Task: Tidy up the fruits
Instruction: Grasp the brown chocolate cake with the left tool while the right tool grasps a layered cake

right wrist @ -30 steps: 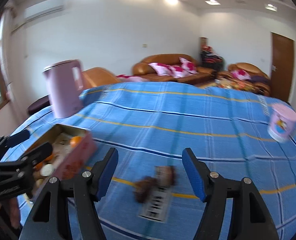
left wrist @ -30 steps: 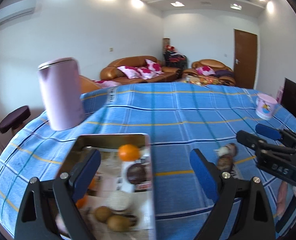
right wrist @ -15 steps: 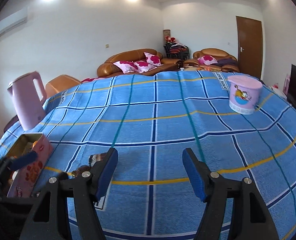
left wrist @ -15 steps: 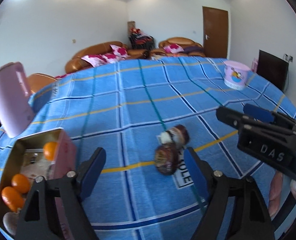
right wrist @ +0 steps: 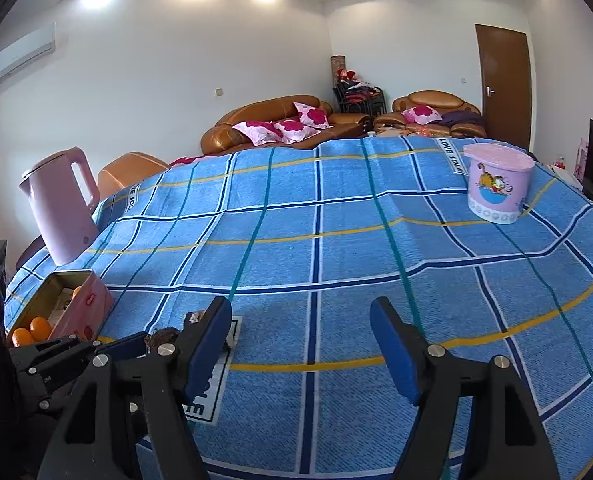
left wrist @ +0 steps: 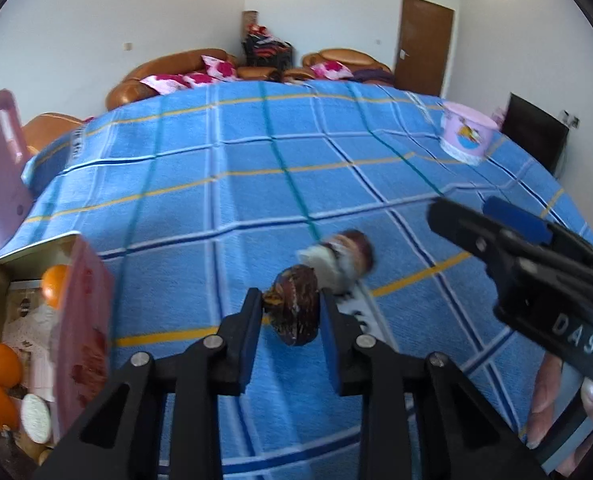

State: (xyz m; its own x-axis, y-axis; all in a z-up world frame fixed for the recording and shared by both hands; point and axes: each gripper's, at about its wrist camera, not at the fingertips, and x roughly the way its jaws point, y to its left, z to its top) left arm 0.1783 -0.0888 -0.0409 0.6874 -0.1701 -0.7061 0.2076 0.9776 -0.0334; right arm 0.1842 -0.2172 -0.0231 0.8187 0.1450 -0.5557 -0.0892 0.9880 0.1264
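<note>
A dark brown round fruit (left wrist: 296,312) lies on the blue checked cloth, and my left gripper (left wrist: 290,296) is shut on it, its blue pads pressing both sides. Just beyond it lies a second fruit (left wrist: 346,256), split open with white flesh showing. At the left stands an open pink tin (left wrist: 80,320) holding oranges (left wrist: 54,280) and other fruit. My right gripper (right wrist: 300,344) hovers to the right over bare cloth; its jaws are opening with nothing between them. In the right wrist view the left gripper (right wrist: 144,342) and the held fruit (right wrist: 164,334) show at the lower left.
A pink kettle (right wrist: 62,208) stands behind the tin (right wrist: 88,304) at the cloth's left edge. A pink lidded tub (right wrist: 496,188) with a cartoon cat sits far right. A person's fingers (left wrist: 548,400) hold the right gripper (left wrist: 462,210). Sofas lie beyond the table.
My left gripper moved right from above the tin to the dark fruit and closed on it. The right gripper swung right, away from the two fruits, its jaws a little wider.
</note>
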